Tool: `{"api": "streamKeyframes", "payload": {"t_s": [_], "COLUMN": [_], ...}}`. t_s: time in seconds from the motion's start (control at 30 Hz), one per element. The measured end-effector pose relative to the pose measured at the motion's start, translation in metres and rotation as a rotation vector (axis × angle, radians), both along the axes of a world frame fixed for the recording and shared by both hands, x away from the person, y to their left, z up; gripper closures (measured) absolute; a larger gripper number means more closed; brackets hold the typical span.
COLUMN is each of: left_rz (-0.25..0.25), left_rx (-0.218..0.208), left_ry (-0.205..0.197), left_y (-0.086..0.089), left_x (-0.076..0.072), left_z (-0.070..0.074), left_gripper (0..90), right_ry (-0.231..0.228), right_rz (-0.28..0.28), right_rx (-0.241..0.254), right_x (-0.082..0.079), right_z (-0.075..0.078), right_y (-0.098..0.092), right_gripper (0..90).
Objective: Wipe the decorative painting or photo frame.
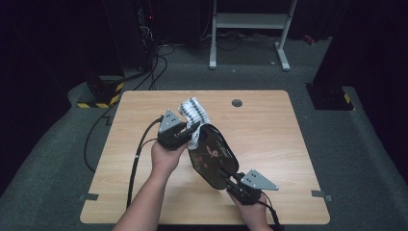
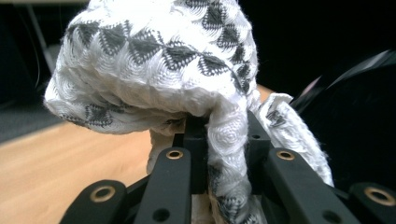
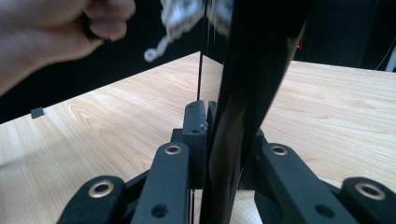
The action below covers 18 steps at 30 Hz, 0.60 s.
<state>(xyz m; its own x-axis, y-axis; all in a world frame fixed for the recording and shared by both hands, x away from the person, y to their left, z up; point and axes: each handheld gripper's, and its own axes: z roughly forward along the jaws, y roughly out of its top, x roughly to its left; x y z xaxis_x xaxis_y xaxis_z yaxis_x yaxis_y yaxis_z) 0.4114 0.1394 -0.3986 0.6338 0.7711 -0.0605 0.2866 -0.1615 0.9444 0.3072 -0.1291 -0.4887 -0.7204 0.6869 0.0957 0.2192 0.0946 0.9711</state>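
I hold the black tray (image 1: 213, 155) up over the middle of the surface (image 1: 269, 130) with my right tongs (image 1: 230, 182) clamped on its near edge, so I rub gently with the cloth (image 1: 194, 115) clamped in my left tongs (image 1: 188, 133).

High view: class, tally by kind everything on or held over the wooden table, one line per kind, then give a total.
Grippers: 2, the left gripper shut on the cloth, the right gripper shut on the tray.
White-and-grey patterned cloth: 1
Black tray with a floral pattern: 1
Grey round cap set in the table: 1
Total: 5
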Motion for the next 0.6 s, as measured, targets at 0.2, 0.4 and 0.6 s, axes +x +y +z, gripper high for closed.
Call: {"api": "streamKeyframes", "payload": {"t_s": [0.2,0.4,0.6], "left_rz": [0.031,0.052,0.047], "left_rx": [0.005,0.003,-0.021], "left_ry": [0.042,0.071,0.07], "left_y": [0.01,0.016,0.018], "left_x": [0.006,0.01,0.007], "left_z": [-0.016,-0.028,-0.026], "left_gripper": [77.0,77.0,77.0], "right_ry": [-0.001,0.0,0.001], "right_rz": [0.0,0.0,0.003], "right_rx": [0.002,0.003,0.002], "right_x": [0.0,0.0,0.0], "right_z": [0.0,0.0,0.0], "right_y": [0.0,0.0,0.001], "right_gripper": [79.7,79.8,80.0]}}
